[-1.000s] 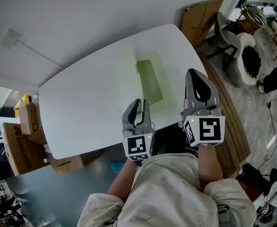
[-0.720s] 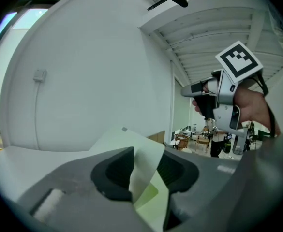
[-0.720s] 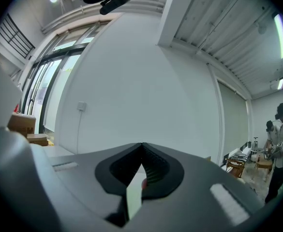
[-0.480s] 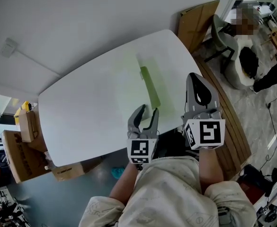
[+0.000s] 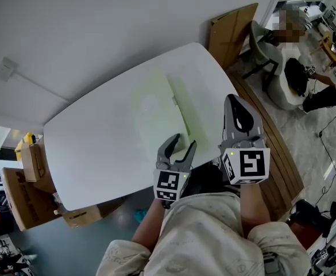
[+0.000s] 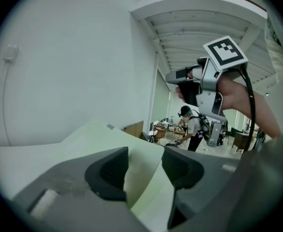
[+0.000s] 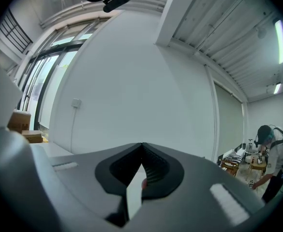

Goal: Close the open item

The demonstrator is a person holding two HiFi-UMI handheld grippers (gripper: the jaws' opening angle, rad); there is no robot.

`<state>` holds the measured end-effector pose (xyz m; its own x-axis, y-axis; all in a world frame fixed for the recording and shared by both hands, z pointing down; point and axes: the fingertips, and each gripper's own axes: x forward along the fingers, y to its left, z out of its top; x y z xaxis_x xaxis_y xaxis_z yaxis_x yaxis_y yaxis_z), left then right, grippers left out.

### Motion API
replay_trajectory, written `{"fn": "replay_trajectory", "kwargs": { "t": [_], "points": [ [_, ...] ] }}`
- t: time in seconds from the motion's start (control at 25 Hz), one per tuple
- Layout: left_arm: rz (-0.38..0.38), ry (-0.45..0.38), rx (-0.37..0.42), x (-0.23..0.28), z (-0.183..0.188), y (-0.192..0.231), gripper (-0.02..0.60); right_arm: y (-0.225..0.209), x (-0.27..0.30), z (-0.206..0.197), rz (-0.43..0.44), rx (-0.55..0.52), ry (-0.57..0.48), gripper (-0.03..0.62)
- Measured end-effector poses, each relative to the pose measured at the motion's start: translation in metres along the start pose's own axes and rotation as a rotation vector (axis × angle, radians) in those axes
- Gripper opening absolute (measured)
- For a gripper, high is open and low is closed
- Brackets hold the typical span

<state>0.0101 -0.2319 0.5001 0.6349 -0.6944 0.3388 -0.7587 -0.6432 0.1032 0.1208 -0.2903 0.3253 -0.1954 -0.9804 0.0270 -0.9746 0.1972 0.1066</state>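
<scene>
Seemingly the closing step is ending.

Head view: the folder (image 5: 156,105), pale green, is lying flat on the table (image 5: 87,137), on its right half and nearer its front edge than its back. I am seeing no raised flap, so I am judging the cover to be down already. The left gripper (image 5: 184,141) is hovering over the table's front edge, just short of the folder's near end, with its jaws opening and nothing pinched in them. The right gripper (image 5: 236,103) is hanging off the table's front right corner, away from the folder and with its jaws together.

Left gripper view: the left gripper (image 6: 145,158) is spreading wide, its pads pressing on nothing. The folder (image 6: 117,137) is showing beyond and between the jaws, resting on the table. The right gripper (image 6: 172,77) is floating well above the table, held in a hand.

Right gripper view: the right gripper (image 7: 141,151) is pointing across the table toward the wall, its tips meeting and gripping nothing I can make out.

As for the next move, it is probably calling for the left gripper to draw straight back from the table's front edge without snagging the cover. If an edge is springing up, a light press down would be settling it.
</scene>
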Motion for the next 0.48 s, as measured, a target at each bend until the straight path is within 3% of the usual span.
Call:
{"fn": "replay_trajectory", "kwargs": {
  "t": [0.2,0.48],
  "points": [
    [-0.080,0.036,-0.019,0.011,-0.010,-0.015,0.241,-0.005,0.002,-0.001,-0.005,-0.009,0.008,0.002],
    [-0.016,0.021,-0.102,0.024,-0.021,0.001,0.241,-0.011,0.004,-0.005,-0.011,-0.014,0.017,0.002]
  ]
}}
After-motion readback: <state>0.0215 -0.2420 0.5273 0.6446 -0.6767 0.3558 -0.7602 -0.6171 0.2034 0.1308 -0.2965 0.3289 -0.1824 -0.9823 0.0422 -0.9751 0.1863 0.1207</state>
